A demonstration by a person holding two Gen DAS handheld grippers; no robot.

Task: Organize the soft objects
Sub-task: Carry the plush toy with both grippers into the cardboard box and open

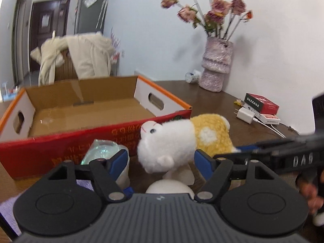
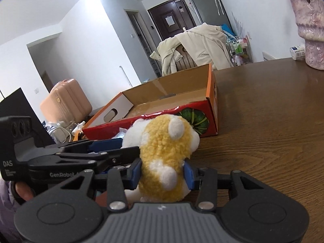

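I have the plush toy (image 2: 164,158) pinched at its yellow rump in my right hand-held gripper (image 2: 162,172); my left hand-held gripper (image 1: 160,162) sits open around its white head, untouching. Next: lift into the box (image 1: 81,121) just ahead. "GenRobot" and "DAS" mark the left one.

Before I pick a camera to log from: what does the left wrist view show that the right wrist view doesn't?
Only the left wrist view shows the plush toy's white face, the red card boxes and the white charger. Only the right wrist view shows the pink suitcase and the right gripper pinching the toy's yellow back. Both show the toy, the empty red cardboard box, the vase and the wooden table.
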